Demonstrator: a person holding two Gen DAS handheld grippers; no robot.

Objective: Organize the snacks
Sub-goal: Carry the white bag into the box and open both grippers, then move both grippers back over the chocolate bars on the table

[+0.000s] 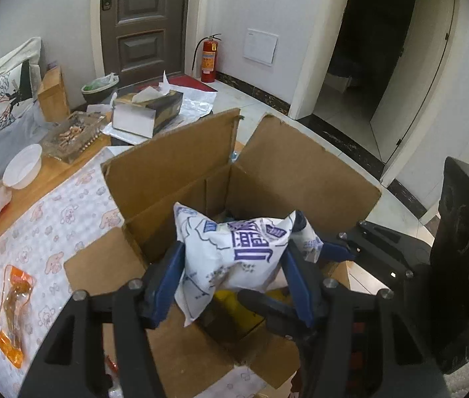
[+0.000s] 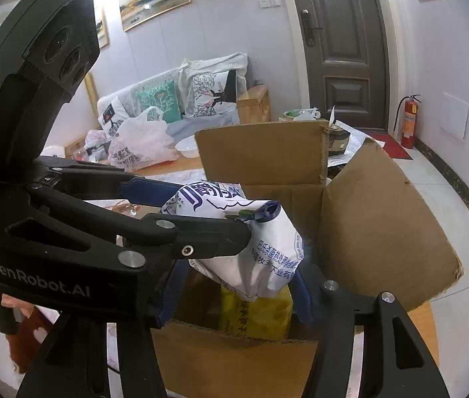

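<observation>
Both grippers, left gripper [image 1: 234, 265] and right gripper [image 2: 237, 285], are clamping one white milk pouch [image 1: 231, 252] mid-frame above the open cardboard box [image 1: 174, 165]; lowering it level before letting go should be avoiding snagged flaps.

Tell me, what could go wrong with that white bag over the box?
1. The white bag is pinched by both grippers, left gripper and right gripper; pulling apart might tear it.
2. The cardboard box flaps stand up close; the bag could snag on one.
3. A yellow packet already lies inside; dropping the bag may squash it.
</observation>
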